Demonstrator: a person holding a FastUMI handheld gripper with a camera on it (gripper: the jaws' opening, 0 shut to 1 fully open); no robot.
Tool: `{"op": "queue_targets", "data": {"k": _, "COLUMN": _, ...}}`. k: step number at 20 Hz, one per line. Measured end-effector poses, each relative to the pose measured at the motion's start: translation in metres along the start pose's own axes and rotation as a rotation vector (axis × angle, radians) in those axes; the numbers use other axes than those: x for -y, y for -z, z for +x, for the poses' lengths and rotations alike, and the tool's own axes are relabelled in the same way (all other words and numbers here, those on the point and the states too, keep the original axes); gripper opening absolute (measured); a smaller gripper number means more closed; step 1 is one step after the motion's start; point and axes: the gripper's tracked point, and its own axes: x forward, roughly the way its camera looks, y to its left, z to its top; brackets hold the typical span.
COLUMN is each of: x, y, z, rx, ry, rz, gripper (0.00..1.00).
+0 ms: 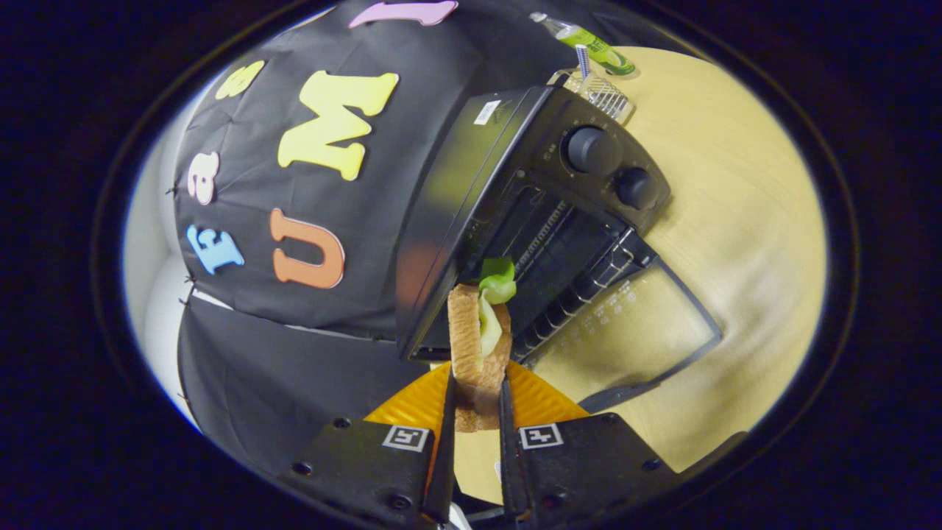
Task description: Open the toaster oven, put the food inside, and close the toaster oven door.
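Sandwich (478,346) stands clamped between both fingers of the gripper (477,401), long axis pointing ahead into the open toaster oven (530,221), door (633,324) flat on the table (736,221), orange plate (537,401) underneath, bottle (589,43) and glass (600,92) behind.

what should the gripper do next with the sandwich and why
Probably carry the sandwich forward into the toaster oven. The gripper is shut on the sandwich, the oven door is already down and open, and the sandwich sits just before the opening, not yet on the rack.
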Motion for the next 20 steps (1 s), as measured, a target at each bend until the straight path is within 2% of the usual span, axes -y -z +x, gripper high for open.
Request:
{"op": "queue_targets", "data": {"k": 3, "x": 0.006, "y": -0.020, "z": 0.022, "rx": 0.110, "ry": -0.022, "rz": 0.056, "gripper": 0.31}}
{"op": "queue_targets", "data": {"k": 8, "x": 0.022, "y": -0.052, "z": 0.056, "rx": 0.285, "ry": -0.074, "rz": 0.240, "gripper": 0.31}}
{"op": "queue_targets", "data": {"k": 12, "x": 0.027, "y": -0.049, "z": 0.072, "rx": 0.347, "ry": -0.087, "rz": 0.309, "gripper": 0.31}}
{"op": "queue_targets", "data": {"k": 15, "x": 0.022, "y": -0.037, "z": 0.085, "rx": 0.339, "ry": -0.080, "rz": 0.301, "gripper": 0.32}}
{"op": "queue_targets", "data": {"k": 17, "x": 0.020, "y": -0.027, "z": 0.089, "rx": 0.312, "ry": -0.044, "rz": 0.278, "gripper": 0.37}}
{"op": "queue_targets", "data": {"k": 19, "x": 0.015, "y": -0.022, "z": 0.090, "rx": 0.295, "ry": -0.010, "rz": 0.241, "gripper": 0.55}}
{"op": "queue_targets", "data": {"k": 20, "x": 0.018, "y": -0.018, "z": 0.088, "rx": 0.285, "ry": 0.030, "rz": 0.209, "gripper": 0.70}}
